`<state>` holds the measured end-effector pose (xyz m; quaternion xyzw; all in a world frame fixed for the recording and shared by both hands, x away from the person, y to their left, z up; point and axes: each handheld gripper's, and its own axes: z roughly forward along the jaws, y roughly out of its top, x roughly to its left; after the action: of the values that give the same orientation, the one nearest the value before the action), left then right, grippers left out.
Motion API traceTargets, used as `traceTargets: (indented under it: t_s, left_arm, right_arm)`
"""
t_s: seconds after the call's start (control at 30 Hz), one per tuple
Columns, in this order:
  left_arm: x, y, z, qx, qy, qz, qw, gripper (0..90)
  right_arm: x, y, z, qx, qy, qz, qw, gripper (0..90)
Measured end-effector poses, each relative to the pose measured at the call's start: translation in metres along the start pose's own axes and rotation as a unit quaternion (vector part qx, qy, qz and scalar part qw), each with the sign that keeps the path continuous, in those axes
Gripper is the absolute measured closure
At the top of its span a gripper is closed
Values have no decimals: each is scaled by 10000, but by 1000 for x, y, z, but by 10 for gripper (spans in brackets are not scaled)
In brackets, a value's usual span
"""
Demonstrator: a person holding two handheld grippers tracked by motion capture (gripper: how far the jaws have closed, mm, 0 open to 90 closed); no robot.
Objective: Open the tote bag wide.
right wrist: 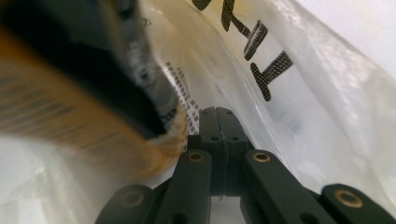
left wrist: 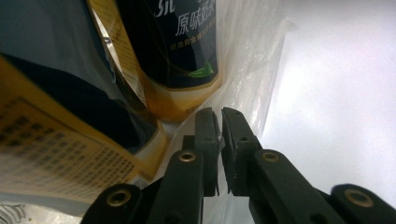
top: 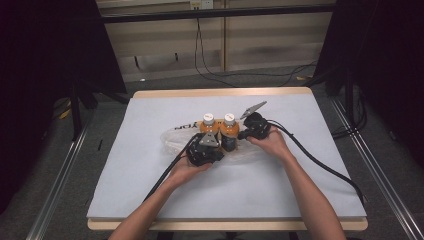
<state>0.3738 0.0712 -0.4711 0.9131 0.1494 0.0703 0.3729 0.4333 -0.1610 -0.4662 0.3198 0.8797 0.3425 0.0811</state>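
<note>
Two bottles of orange drink with white caps and dark labels stand side by side, the left bottle (top: 208, 128) and the right bottle (top: 229, 129), on a crumpled clear plastic bag (top: 172, 138) with black lettering. My left gripper (top: 218, 151) sits low at the bottles' near side. In the left gripper view its jaws (left wrist: 219, 122) are shut on a fold of the bag film (left wrist: 254, 60) just below a bottle's base (left wrist: 187, 56). My right gripper (top: 241, 135) is at the right bottle's side, jaws (right wrist: 217, 112) pressed together on the bag (right wrist: 285, 74) beside a blurred bottle (right wrist: 70, 98).
The white-covered table (top: 150, 190) has a wooden rim. Black cables (top: 320, 165) trail from both grippers toward the near edge. Dark curtains and stand legs flank the table, and a cable lies on the floor behind it.
</note>
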Motion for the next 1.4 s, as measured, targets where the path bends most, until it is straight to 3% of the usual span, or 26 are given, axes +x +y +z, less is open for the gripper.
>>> traceTargets:
  t_s: [0.1,0.17,0.2,0.37,0.47,0.6,0.73,0.9,0.97,1.03,1.1,1.17,1.2,1.3,1.4]
  left_arm:
    - [-1,-2,4,95,13,61,9999,848]
    - [-1,-2,5,276,-58,210,9994,854]
    - [-3,-2,7,164,-66,20,9998,869]
    - [-5,-2,6,249,-113,93,9996,900]
    - [-3,-3,2,57,-176,25,9998,900]
    - [-1,1,-10,-262,-89,17,9996,900]
    - [2,6,-13,-407,-15,-81,9991,900]
    - [6,9,-11,-447,235,-147,9986,900]
    - [5,9,-6,-269,407,-72,9988,900]
    - [3,6,2,-107,415,-66,9991,900]
    - [-2,6,7,85,511,75,9986,900]
    - [-8,6,12,287,390,111,9988,900]
    - [-12,4,13,248,454,169,9985,900]
    - [-11,1,11,187,286,109,9994,900]
    - [-12,0,9,240,90,141,9996,900]
  right_arm:
    - [-3,1,8,-9,32,93,10000,900]
    - [-6,1,10,-17,24,155,9999,900]
    - [-7,2,11,-30,33,181,9998,900]
    - [-10,7,16,82,-55,257,9996,900]
    - [-10,8,17,59,-34,261,9996,900]
    - [-10,6,19,89,-26,280,9996,900]
    - [-11,8,19,26,-1,278,9996,900]
    - [-13,12,16,4,-9,270,9996,900]
    - [-15,13,16,-29,19,314,9995,900]
    - [-16,13,17,0,32,327,9995,900]
    - [-16,15,19,46,18,312,9995,900]
    - [-17,16,22,72,32,306,9995,900]
    - [-19,16,24,64,40,344,9994,900]
    - [-23,15,28,91,61,589,9982,900]
    - [-26,18,30,76,63,628,9980,900]
